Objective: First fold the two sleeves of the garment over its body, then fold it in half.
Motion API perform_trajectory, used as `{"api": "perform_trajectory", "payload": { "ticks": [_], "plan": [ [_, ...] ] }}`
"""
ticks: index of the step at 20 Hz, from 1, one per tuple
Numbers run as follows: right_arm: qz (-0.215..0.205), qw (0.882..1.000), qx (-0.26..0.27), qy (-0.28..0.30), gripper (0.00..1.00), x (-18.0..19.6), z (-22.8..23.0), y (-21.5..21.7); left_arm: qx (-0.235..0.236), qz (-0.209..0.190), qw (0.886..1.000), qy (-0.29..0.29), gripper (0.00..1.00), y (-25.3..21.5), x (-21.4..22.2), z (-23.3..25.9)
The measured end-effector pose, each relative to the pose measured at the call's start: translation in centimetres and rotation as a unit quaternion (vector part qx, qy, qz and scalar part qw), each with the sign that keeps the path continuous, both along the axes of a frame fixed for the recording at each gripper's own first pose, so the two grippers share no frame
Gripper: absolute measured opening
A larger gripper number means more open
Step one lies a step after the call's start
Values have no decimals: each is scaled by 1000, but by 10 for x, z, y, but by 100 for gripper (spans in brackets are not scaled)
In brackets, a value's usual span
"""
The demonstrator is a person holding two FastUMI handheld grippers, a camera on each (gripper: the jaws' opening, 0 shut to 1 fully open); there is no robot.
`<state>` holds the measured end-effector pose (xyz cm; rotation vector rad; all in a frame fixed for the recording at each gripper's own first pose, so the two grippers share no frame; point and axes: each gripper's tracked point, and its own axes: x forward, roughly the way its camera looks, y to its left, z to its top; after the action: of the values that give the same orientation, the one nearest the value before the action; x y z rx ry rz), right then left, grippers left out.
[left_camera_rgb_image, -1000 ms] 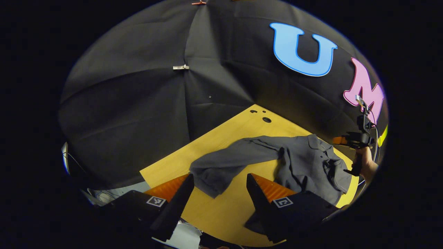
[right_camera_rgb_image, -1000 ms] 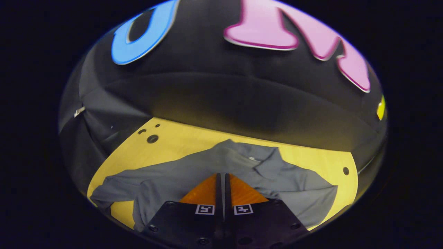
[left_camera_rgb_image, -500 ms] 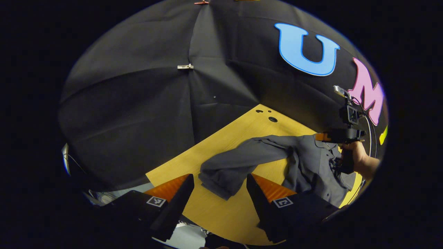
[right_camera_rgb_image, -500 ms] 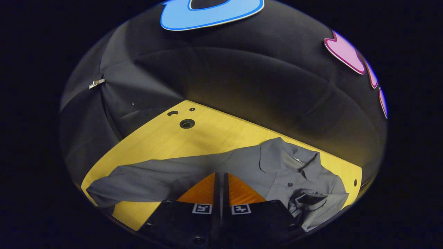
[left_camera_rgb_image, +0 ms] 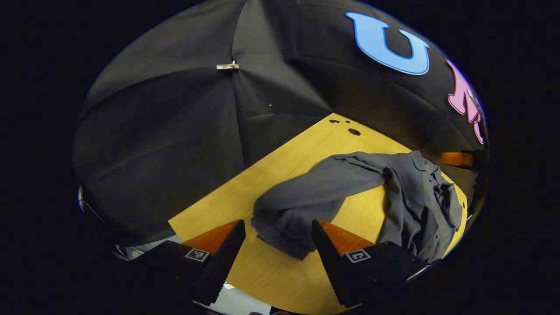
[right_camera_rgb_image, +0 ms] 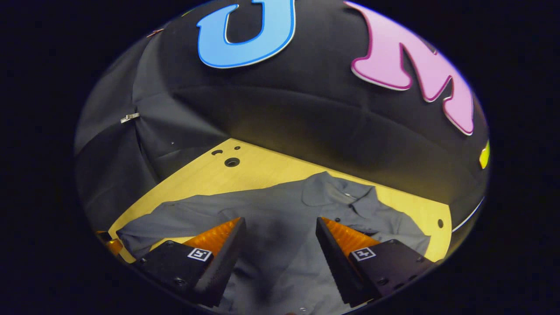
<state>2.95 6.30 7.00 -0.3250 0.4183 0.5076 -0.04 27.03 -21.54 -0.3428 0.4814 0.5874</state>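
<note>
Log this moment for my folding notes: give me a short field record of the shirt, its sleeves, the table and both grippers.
garment: grey collared shirt, lying rumpled on the table
surface: yellow wooden table
long sleeve: stretched out away from the body, cuff between the left gripper's fingers, not folded over yet
collar: at the far side
left gripper: open, over the cuff
right gripper: open, above the shirt body
fold in half: not yet done

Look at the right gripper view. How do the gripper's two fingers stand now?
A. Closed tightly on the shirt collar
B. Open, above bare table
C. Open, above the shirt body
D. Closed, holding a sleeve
C: the right gripper has its fingers spread wide, with the grey shirt showing in the gap between them.
</note>
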Motion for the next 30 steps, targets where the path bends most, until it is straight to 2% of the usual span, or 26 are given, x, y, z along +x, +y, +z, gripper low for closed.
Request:
{"api": "perform_trajectory", "payload": {
  "ticks": [1, 2, 3, 5, 6, 10, 13, 14, 17, 18, 19, 20, 24, 27, 30],
  "plan": [
    [-4, 1000, -3, -7, 98, -7, 7, -13, -3, 2, 1000, 4, 96, 4, 7, -7],
    [-11, 1000, -5, -12, 98, -15, 11, -26, -1, 3, 1000, 8, 92, 9, 14, -13],
    [-19, 1000, -6, -15, 98, -23, 17, -41, -1, 1, 1000, 13, 96, 13, 20, -18],
    [-39, 999, -3, -18, 98, -39, 24, -73, 5, 0, 1000, 20, 96, 21, 30, -22],
    [-51, 999, -4, -19, 98, -46, 27, -89, 4, -2, 1000, 27, 92, 23, 33, -26],
    [-96, 995, -2, -23, 98, -69, 35, -147, -10, -4, 998, 58, 96, 27, 43, -49],
    [-134, 991, 9, -12, 98, -81, 32, -184, 12, -24, 997, 79, 97, 27, 47, -52],
    [-147, 989, 15, -7, 98, -83, 30, -194, 19, -39, 996, 77, 94, 25, 52, -50],
    [-176, 984, 26, 5, 98, -84, 22, -221, 23, -62, 995, 76, 73, 17, 62, -46],
    [-183, 983, 28, 6, 98, -83, 21, -228, 23, -68, 995, 74, 58, 14, 65, -47],
    [-188, 982, 30, 7, 98, -81, 20, -237, 23, -74, 994, 72, 51, 12, 68, -48],
    [-191, 981, 32, 10, 98, -78, 18, -243, 25, -78, 994, 71, 36, 10, 70, -47],
    [-202, 978, 42, 14, 98, -69, 16, -265, 24, -77, 994, 74, 8, 3, 76, -43],
    [-214, 976, 50, 11, 98, -66, 19, -284, 14, -72, 996, 42, 6, -3, 84, -15],
    [-225, 973, 47, 8, 98, -66, 17, -311, 15, -80, 997, 1, 6, -12, 104, 33]
  ]
}}
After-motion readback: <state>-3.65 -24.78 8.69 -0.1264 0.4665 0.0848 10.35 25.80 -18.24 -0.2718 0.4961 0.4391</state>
